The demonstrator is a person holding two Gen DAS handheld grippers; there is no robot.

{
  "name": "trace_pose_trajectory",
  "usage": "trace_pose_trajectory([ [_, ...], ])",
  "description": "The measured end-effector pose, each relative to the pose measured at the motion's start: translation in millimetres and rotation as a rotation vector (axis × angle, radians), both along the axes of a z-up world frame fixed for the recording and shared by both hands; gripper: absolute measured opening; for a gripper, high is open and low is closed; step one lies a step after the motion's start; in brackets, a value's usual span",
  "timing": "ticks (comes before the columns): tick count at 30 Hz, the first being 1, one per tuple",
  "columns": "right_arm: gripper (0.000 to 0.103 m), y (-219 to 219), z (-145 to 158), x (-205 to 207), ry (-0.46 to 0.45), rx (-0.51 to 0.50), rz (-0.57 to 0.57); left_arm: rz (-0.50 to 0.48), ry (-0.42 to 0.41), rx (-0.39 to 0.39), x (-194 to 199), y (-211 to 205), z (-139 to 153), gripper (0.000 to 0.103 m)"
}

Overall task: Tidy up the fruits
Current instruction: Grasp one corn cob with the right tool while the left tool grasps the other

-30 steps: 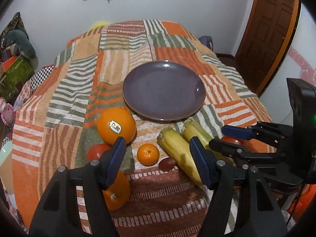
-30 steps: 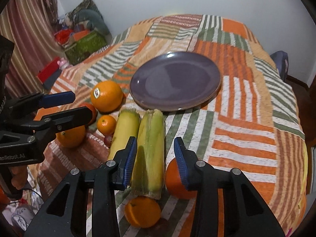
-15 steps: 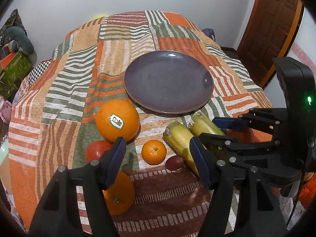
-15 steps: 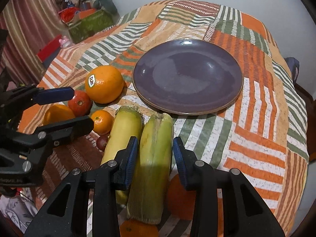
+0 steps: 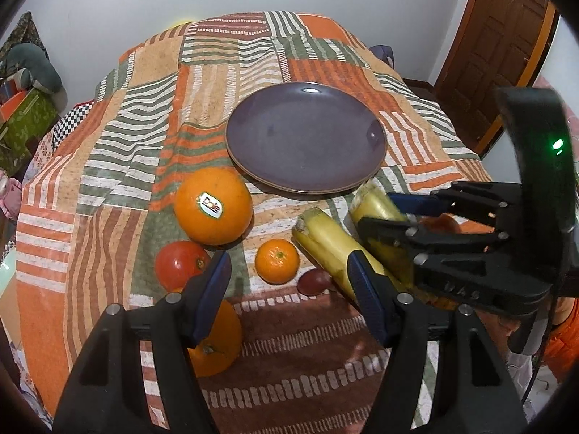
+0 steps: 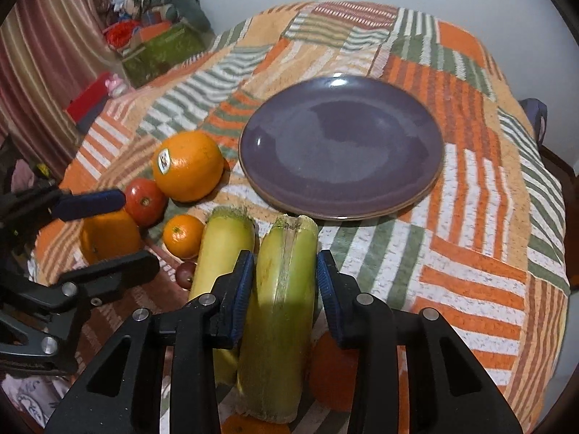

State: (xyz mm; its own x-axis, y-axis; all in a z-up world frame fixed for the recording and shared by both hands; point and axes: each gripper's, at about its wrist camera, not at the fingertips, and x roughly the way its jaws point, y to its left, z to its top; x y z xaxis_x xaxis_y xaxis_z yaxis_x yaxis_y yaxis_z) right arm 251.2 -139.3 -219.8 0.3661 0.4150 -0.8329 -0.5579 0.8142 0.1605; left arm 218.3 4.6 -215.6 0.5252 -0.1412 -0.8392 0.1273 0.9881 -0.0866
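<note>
The right gripper (image 6: 284, 278) straddles a husked corn cob (image 6: 280, 289), jaws flanking it; whether the pads press is unclear, and its near end is cut off. It has slid further over the cob than 1 second ago. The left gripper (image 5: 289, 278) stands spread over nothing, hiding part of an orange (image 5: 217, 340). Beyond both jaws lies the bare purple plate (image 6: 342, 144).

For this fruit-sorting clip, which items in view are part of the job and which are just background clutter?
Part of the job: purple plate, stickered orange, small mandarin, tomato, two corn cobs, small dark fruit, orange nearest the camera.

Just lying about: green box, stuffed toy, wooden door.
</note>
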Motion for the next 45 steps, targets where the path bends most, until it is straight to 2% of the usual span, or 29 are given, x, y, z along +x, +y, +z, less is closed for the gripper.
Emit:
trace_pose_trajectory([
  [4, 0.032, -21.1, 23.3, -7.1, -0.045, 0.08, -0.041, -0.018, 0.017, -0.01, -4.4, -10.6, -0.7, 0.067],
  [10, 0.032, -34.4, 45.3, -24.0, -0.108, 0.109, -0.057, -0.059, 0.076, -0.031, -8.4, -34.5, -12.0, 0.066],
  [12, 0.032, -37.7, 48.4, -27.9, -0.116, 0.119, -0.06, -0.068, 0.097, -0.04, -8.0, -40.9, -16.3, 0.056],
  [18, 0.032, -44.4, 48.8, -33.7, -0.109, 0.148, -0.066, -0.071, 0.14, -0.069, -1.7, -52.8, -25.3, 0.051],
  [31, 0.032, -53.8, 46.7, -33.2, -0.111, 0.162, -0.096, -0.056, 0.108, -0.059, 1.2, -54.7, -32.9, 0.052],
  [36, 0.032, -53.0, 47.0, -36.7, -0.121, 0.157, -0.089, -0.098, 0.123, -0.075, -5.6, -39.6, -28.8, 0.038],
  [39, 0.032, -53.1, 45.9, -37.9, -0.123, 0.16, -0.085, -0.104, 0.126, -0.057, -12.7, -28.3, -27.3, 0.037],
  [45, 0.032, -49.7, 43.8, -40.8, -0.137, 0.156, -0.081, -0.1, 0.163, -0.077, -7.6, -25.7, -29.4, 0.036],
])
